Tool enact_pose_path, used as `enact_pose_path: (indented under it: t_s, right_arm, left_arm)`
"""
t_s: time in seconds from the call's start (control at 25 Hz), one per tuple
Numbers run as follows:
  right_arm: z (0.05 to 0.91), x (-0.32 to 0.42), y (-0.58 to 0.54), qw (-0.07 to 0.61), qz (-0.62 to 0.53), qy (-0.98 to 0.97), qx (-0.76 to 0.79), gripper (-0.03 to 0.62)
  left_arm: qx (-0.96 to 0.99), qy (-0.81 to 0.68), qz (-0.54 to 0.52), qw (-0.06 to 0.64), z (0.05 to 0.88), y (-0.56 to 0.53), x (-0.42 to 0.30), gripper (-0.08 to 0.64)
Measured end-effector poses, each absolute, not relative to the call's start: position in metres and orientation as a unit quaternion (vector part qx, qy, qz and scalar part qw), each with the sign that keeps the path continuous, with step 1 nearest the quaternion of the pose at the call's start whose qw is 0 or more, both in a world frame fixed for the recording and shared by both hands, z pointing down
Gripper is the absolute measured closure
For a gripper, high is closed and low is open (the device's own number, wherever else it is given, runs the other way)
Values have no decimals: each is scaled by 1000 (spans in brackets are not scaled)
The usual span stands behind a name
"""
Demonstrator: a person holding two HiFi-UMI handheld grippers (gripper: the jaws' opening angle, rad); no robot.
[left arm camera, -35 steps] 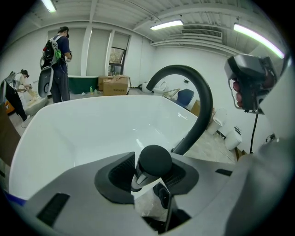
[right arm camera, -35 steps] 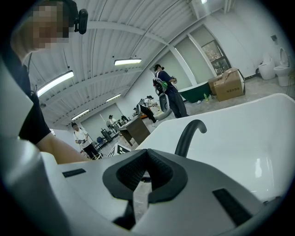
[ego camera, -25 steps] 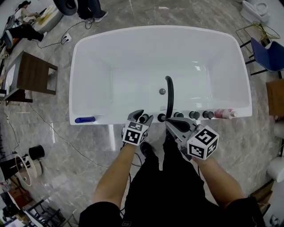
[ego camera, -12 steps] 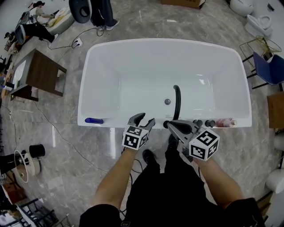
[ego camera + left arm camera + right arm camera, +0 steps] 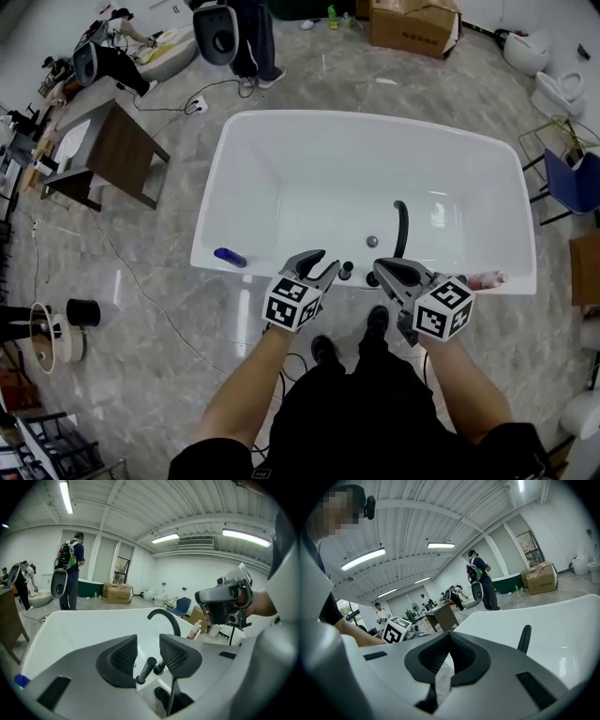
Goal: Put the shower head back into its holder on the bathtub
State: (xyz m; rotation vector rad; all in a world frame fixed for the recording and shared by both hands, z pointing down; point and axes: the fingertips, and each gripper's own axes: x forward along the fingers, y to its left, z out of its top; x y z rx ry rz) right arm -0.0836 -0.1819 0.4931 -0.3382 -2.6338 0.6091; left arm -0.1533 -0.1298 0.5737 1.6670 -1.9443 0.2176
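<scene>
Black shower head (image 5: 346, 271) stands docked on the bathtub (image 5: 251, 187) rim, lower centre, task apparently done; left gripper (image 5: 323, 262) part-spread, empty, jaws just narrowing; right gripper (image 5: 382, 268) pressed together, empty.

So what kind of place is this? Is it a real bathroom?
Probably not a home bathroom: more like a big workshop hall. The bathtub stands alone on an open stone floor, with a cardboard box, a wooden desk and loose cables around it.

No legible text, brand or number anywhere; left marker cube (image 5: 292, 302), right marker cube (image 5: 442, 309): black-white square patterns only.
</scene>
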Motion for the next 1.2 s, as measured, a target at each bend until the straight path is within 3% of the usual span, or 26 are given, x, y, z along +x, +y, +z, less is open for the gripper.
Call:
enact_pose_path:
  t_s: [0.2,0.36,0.68,0.8,1.08,1.2]
  right_arm:
    - [485,-82,-157,194,217,-950,-113,577]
    - [477,-78,-154,188,210,-955,-96,577]
    - [435,-93,-160,163,175,-966,-97,577]
    - [420,-98,-169,150,164,-969,-105,577]
    - [404,-97,-175,143,152,-966,-150,577]
    - [398,-97,-184,132,155,-967,-156,577]
  left_arm:
    - [610,-752,61,243,530,-99,-168,417]
    - [615,-763,64,188,487,-79,-169,320]
    - [596,-792,54,122,423,-57,-174,319]
    - [580,-804,77,106,411,-57,-172,349]
    - [530,-840,76,84,392,-60,-177,511]
    - [527,-842,71,85,387,-69,-176,538]
